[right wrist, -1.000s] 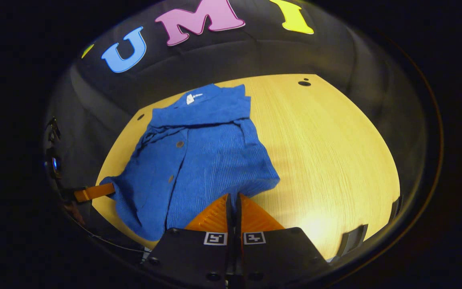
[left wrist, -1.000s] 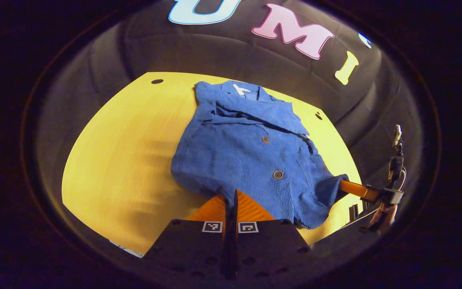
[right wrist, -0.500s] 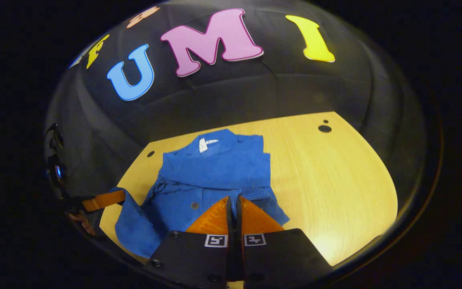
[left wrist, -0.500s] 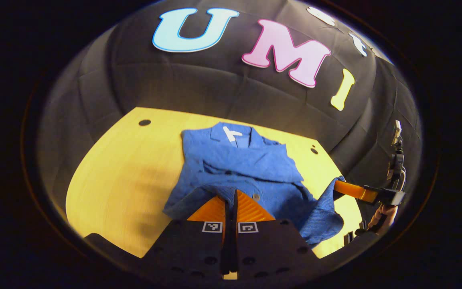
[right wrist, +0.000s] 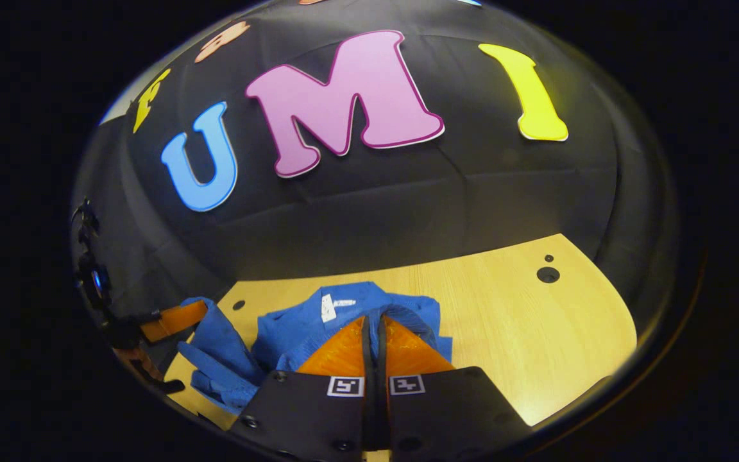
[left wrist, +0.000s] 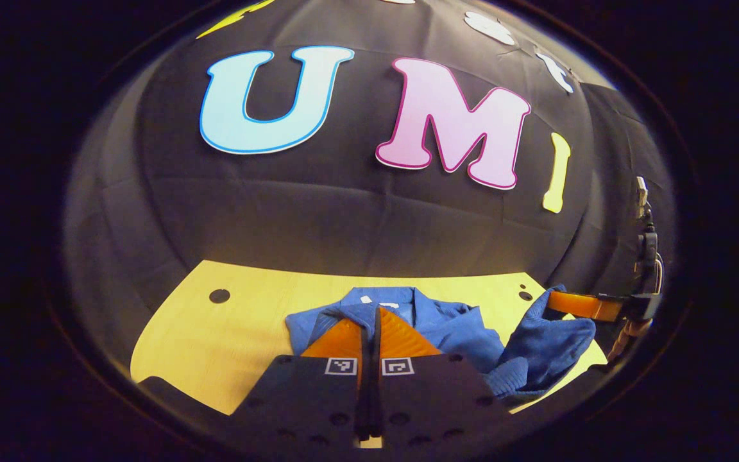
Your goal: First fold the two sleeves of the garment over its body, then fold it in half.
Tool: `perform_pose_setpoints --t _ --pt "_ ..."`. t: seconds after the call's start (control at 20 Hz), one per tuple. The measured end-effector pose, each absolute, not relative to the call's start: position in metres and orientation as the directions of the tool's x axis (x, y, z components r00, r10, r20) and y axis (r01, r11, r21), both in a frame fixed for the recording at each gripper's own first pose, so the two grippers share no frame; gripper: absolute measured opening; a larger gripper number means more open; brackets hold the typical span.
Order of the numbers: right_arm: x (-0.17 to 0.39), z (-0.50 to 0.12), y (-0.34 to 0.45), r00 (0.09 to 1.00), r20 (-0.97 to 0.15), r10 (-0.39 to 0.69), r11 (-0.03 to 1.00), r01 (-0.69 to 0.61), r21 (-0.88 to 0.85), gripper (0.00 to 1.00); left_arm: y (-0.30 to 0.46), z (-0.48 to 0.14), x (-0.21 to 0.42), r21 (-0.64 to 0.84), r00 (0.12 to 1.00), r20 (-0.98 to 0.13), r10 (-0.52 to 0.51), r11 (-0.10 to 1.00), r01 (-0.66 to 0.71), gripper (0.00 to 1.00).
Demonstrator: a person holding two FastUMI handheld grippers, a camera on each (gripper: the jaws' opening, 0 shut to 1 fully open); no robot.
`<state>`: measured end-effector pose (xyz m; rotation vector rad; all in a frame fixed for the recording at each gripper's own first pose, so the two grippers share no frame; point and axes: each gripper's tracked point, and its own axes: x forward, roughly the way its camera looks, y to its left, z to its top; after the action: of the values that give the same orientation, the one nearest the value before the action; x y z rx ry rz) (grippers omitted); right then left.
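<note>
The blue corduroy jacket looks soft and limp, light enough to hang and drape from whatever pinches it, so it is best taken by its hem corners, one in each gripper, where the ribbed cloth should offer good friction. It is a buttoned, collared garment with a white label inside the neck. It lies on the yellow wooden table, its collar end toward the booth wall at twelve o'clock, while its lower part is lifted off the surface and carried toward the collar; judging by this, the fold in half is under way.

In the left gripper view, the left gripper shows its fingers drawn together at six o'clock with blue cloth right at the tips; they appear clamped on the hem, though the pinch itself is hidden. At four o'clock in that view, the other gripper holds up a bunched corner of the jacket. In the right gripper view, the right gripper likewise has its fingers pressed together over the fabric at six o'clock.
</note>
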<state>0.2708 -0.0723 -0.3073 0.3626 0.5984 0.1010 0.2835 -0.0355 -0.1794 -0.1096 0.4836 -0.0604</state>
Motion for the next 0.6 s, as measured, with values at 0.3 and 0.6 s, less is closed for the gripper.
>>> perform_pose_setpoints --t 0.3,0.6 --pt "0.363 -0.322 -0.091 0.869 -0.477 0.132 0.965 -0.002 0.262 0.0 0.009 -0.213 0.377 0.011 0.943 -0.331 0.042 0.999 -0.04 0.0" --pt "0.418 -0.396 -0.109 0.856 -0.515 0.043 0.991 0.028 0.129 0.02 0.032 -0.271 0.437 -0.029 0.947 -0.32 0.021 0.999 -0.032 0.0"
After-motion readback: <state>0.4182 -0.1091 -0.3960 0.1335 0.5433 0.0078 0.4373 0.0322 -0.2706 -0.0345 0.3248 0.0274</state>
